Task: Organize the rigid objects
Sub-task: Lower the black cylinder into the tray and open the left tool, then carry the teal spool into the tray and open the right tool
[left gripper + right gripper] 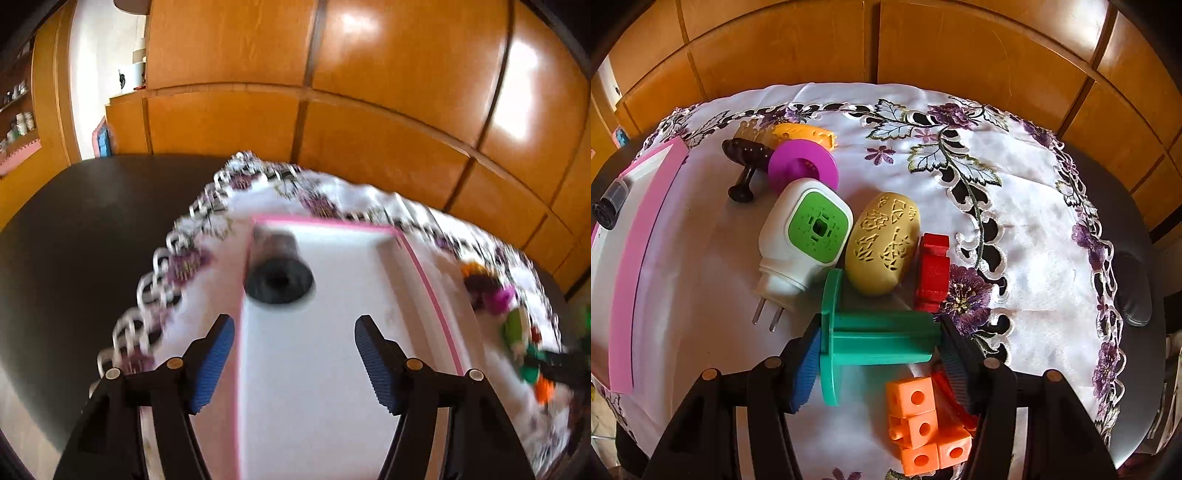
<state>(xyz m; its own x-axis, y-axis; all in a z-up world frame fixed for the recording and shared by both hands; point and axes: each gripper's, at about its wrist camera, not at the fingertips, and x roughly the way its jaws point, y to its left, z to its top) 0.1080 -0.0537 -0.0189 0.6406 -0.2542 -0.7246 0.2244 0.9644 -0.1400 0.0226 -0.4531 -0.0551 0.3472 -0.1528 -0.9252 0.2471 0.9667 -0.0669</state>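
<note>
My right gripper (881, 347) sits nearest the lens, its 2 blue pads clamped on either end of a green spool (871, 338), 1 pad against the round flange, the other against the far end of the ribbed shaft; the spool lies sideways just above the white embroidered tablecloth (1015, 229). Directly below it: a cluster of orange cubes (923, 424) with round holes, partly under the right finger. Just beyond the spool: a yellow carved oval case (882, 243), a red notched block (932, 271) at its right, a white plug-in device (798, 243) with a green face and 2 prongs at its left. Farther back: a purple ring (803, 166), a dark brown mushroom-shaped piece (746, 162), an orange-yellow piece (805, 134). Far left: a white tray (646, 236) with a pink rim, a black cylindrical piece (609, 205) lying inside it. My left gripper (294, 347) hangs over that tray (332, 369), jaws spread wide, nothing between the pads; the black cylindrical piece (279, 271) rests in the tray's far corner, ahead of the fingertips and clear of them. This view is blurred. Dark table (74, 240) under the cloth; wooden cabinet panels (369, 92) behind.
</note>
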